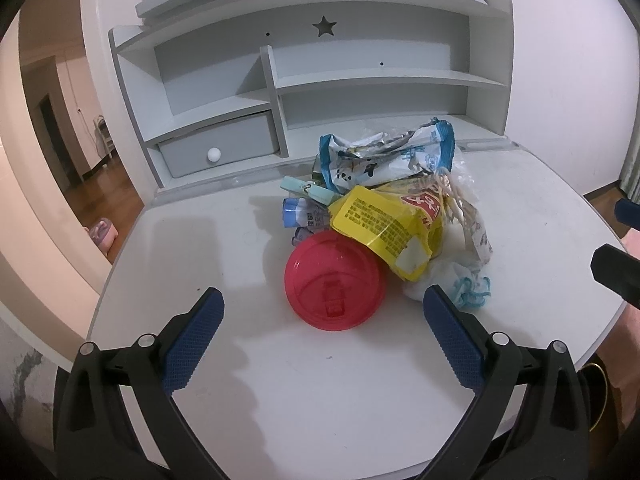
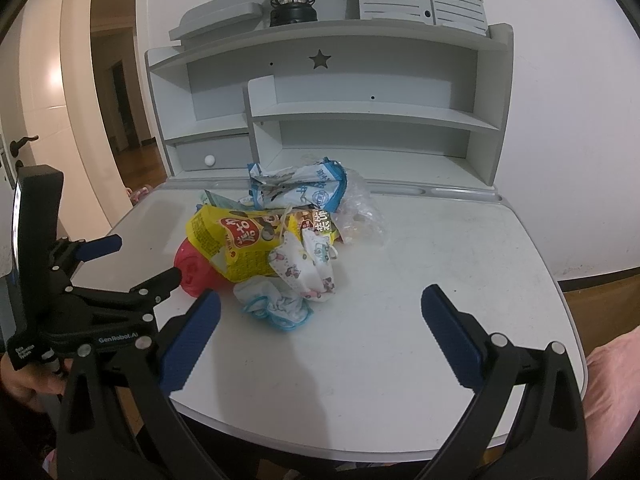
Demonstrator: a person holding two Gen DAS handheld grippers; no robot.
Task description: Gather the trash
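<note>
On the desk, near its middle, lies the trash: a red lid in front, a yellow wrapper overlapping it. The left gripper hangs before the lid, jaws spread wide, holding nothing. The right gripper is likewise agape and empty.

Trash pile on desk, lid perhaps underneath, before shelves.

White desk w/ trash pile mid-top: red lid, yellow wrapper, masks.
</note>
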